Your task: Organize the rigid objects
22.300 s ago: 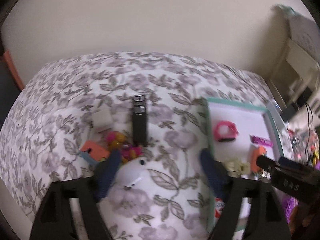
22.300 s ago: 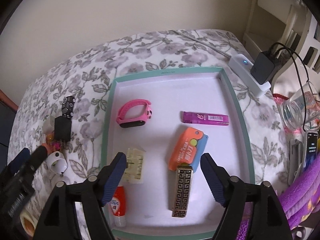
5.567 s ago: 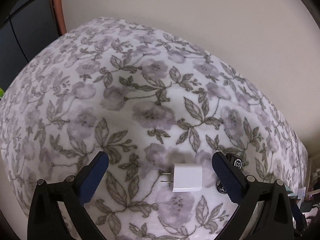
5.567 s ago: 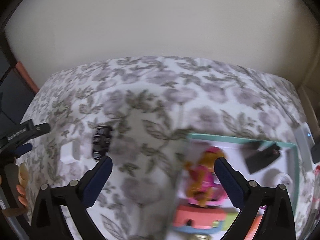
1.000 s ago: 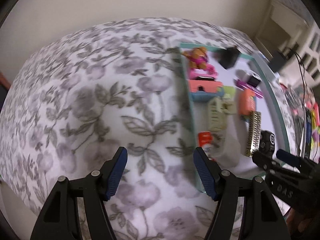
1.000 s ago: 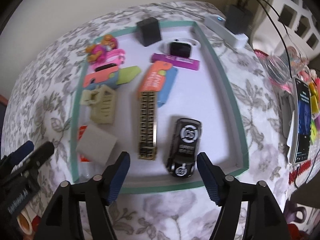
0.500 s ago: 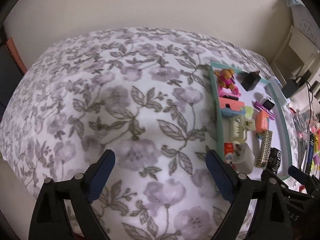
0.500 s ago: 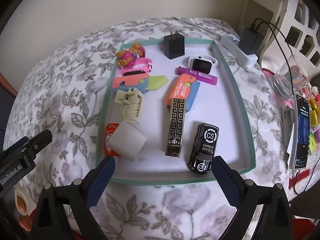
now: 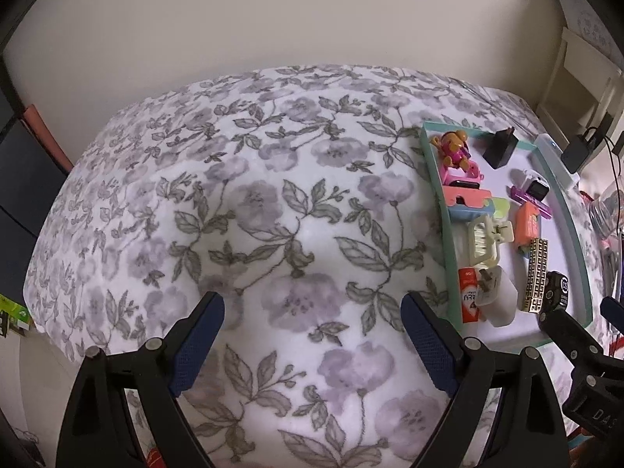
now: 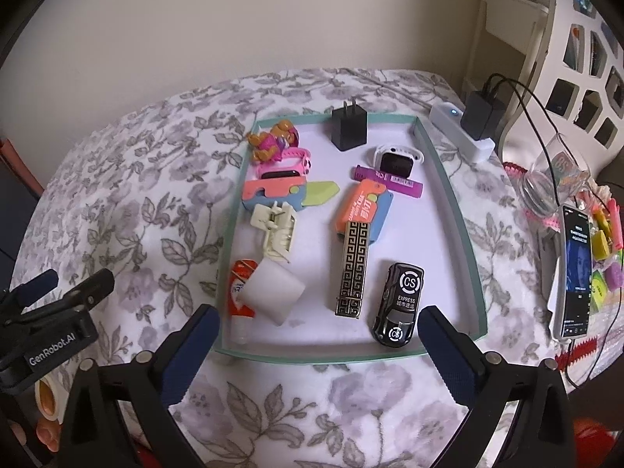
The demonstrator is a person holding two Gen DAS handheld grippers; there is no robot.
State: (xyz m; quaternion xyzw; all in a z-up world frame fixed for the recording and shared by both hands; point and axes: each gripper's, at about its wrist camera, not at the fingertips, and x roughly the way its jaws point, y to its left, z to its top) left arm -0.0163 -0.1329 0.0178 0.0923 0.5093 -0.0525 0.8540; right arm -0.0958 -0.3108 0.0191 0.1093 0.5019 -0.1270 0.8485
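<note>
Blue-padded fingers (image 10: 191, 351) of the right gripper (image 10: 318, 351) stand spread wide with nothing between them, hovering over the floral cloth (image 10: 148, 210) just short of the near rim of the tray (image 10: 456, 210). The left gripper (image 9: 312, 347) is likewise wide apart and empty, over bare cloth with the tray off to its right.

Every loose item I can see lies inside the tray, so the sorting looks close to finished, if not done. Nearest the right gripper are the black toy car (image 10: 397, 308), nose toward the fingers, the gold patterned bar (image 10: 353, 269) and the white cube charger (image 10: 273, 292), which leans on a red-and-white tube (image 10: 240, 288) against the left wall. The car and the bar both run lengthwise, away from the fingers, so a straight-ahead pinch across their width would suit either.

Further in sit a cream hair clip (image 10: 275, 228), an orange-and-blue card case (image 10: 364, 210) and a coral-and-green piece (image 10: 288, 191). Beyond those are a purple stick (image 10: 388, 181), a pink band (image 10: 286, 167) and a white watch (image 10: 396, 160); at the far end, a toy figure (image 10: 273, 140) and a black plug (image 10: 349, 126).

If anything needs tidying, the right gripper is the nearer one: the tray lies dead ahead of it, while the left would have to cross sideways.
</note>
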